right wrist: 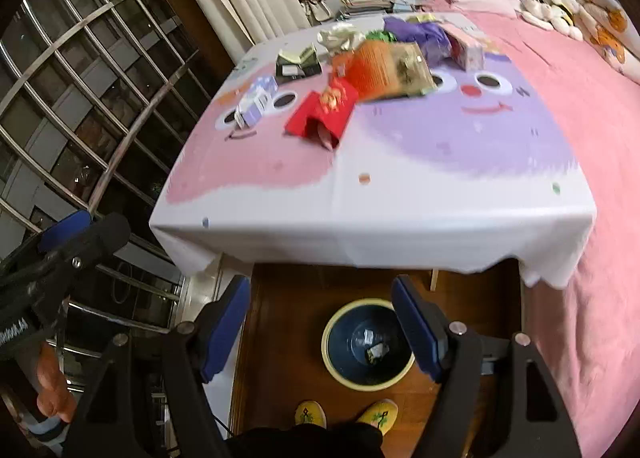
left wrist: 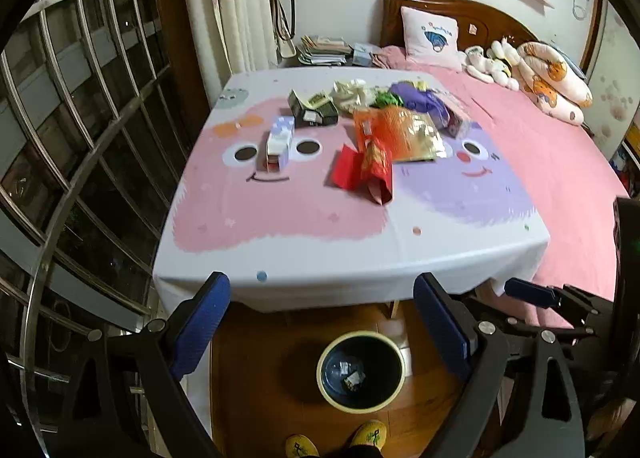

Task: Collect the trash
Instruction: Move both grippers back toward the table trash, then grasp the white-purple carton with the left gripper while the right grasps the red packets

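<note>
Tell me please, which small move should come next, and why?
Probably reach the open right gripper forward to the red packet, the closest trash to the near table edge. Both grippers are empty, and the bin below holds only a few scraps.

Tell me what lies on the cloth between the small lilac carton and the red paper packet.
Nothing: in both wrist views only bare pink tablecloth separates the lilac carton from the red packet.

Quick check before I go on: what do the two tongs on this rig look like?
Both match. The left tongs have two flat, rectangular fingers padded in textured blue, on black angular linkage arms with round silver bolts. The right tongs are built the same, blue pads on black frames. No cables or markings are clearly visible. The hand beside the left tongs' frame is bare.
</note>
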A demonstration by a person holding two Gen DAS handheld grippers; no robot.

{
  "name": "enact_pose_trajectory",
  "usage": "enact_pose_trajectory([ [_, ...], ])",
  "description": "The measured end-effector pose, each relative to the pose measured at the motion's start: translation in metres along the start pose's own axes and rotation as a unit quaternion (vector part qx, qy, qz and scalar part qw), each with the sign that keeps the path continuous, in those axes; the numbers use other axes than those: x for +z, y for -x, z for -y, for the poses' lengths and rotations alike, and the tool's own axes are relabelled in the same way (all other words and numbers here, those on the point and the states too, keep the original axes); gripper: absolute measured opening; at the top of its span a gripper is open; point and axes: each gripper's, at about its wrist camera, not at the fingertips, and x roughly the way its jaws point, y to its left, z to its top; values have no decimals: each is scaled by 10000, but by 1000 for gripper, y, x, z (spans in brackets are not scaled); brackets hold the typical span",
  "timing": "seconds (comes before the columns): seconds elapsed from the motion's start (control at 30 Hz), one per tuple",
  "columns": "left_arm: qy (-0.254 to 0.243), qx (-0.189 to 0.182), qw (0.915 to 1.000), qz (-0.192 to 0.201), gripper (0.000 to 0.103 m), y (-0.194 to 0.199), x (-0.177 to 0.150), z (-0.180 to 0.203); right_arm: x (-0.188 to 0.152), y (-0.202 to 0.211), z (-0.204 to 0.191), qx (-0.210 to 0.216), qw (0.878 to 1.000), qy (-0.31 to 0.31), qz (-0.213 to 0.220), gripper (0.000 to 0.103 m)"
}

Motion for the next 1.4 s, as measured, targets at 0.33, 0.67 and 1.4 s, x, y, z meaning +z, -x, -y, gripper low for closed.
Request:
enact_pose_trajectory([
  [0.33,-125,90,9999,-64,92,-32,48,-26,75,-27,-11,-120,9998,-154,88,73],
  [0.67,-379,-509,9958,-664,92,-141,132,-75,139,-105,-4,-421,9929,-1060,-330,73],
  [1.4,-586,-963,9735,-1988,92,-325,202,-95,173,-197,7,-1080,9725,-1905,-799,16],
])
